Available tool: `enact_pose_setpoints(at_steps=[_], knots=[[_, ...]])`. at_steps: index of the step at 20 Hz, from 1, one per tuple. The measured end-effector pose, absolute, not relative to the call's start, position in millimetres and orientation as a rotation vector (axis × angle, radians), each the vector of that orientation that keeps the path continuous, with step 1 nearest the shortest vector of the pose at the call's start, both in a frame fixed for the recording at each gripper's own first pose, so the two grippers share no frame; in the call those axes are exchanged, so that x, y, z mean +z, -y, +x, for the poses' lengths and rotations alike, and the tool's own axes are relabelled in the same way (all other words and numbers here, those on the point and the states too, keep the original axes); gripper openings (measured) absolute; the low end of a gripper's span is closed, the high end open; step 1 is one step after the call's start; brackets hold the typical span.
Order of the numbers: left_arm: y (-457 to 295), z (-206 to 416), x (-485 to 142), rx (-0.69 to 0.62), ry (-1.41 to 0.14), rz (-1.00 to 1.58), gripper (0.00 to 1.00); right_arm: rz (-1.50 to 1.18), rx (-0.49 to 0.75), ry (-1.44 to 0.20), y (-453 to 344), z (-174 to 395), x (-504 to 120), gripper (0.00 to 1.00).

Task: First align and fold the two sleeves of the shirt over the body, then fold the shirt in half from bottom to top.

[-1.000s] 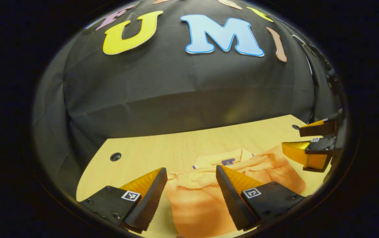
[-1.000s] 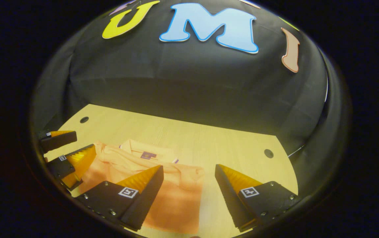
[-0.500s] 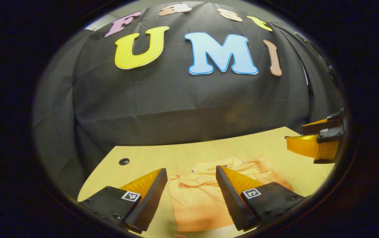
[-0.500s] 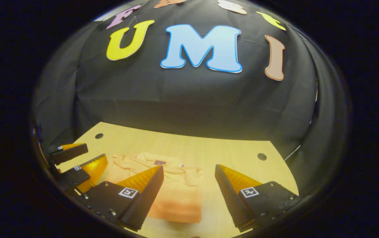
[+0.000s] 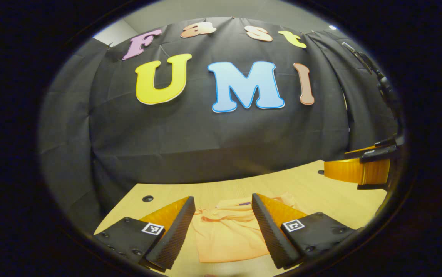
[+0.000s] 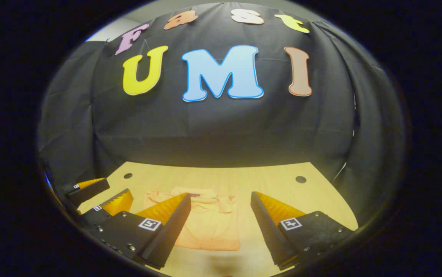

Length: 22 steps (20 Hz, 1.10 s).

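Black cloth hangs behind one pale wooden table [image 5: 221,190], and on that table lies your one shirt [image 5: 228,234], orange and folded into a compact rectangle. Its collar end points toward the cloth, with a small dark tag near the collar, and its near edge runs straight across. Two round holes [image 6: 300,179] sit in the table, one off each side of the shirt and farther back than it, as the right gripper view shows.

Your left gripper [image 5: 223,231] is lifted off the shirt, its two fingers spread wide with nothing between them; in the left gripper view the shirt shows through the gap, lying flat and free. Your right gripper [image 6: 221,227] is likewise raised, its two fingers apart and empty, with the shirt [image 6: 209,227] behind its left finger and partly in the gap.

In the left gripper view your right gripper [image 5: 363,163] shows at the far right of the shirt, well apart from it and above the table's edge. In the right gripper view your left gripper [image 6: 101,192] shows to the left of the shirt, near it but not touching, fingers parted.

Count: one shirt, one table, two grippers, two holes.
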<state>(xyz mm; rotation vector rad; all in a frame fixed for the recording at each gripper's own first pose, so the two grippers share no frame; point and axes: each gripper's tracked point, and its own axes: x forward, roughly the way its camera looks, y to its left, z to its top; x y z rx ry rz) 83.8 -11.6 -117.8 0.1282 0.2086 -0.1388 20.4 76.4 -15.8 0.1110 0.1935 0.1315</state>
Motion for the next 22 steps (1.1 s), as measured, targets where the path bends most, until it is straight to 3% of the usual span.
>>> enact_pose_setpoints(at_steps=[9,10,15,19,22], knots=[[22,31,-90,-0.081,-0.161,0.078,0.99,0.08,0.12,-0.08,-46,-29,5,0.96],[21,26,-89,-0.067,-0.159,0.066,0.96,0.075,0.122,-0.071,-42,-34,6,0.97],[13,-4,-75,0.01,-0.133,0.015,0.99,0.0,0.136,-0.029,-23,-61,7,0.96],[11,-22,-64,0.05,-0.108,0.003,0.95,-0.039,0.15,-0.012,-16,-82,5,0.96],[14,-29,-58,0.044,-0.116,0.005,0.99,-0.029,0.149,-0.008,-13,-90,9,0.96]])
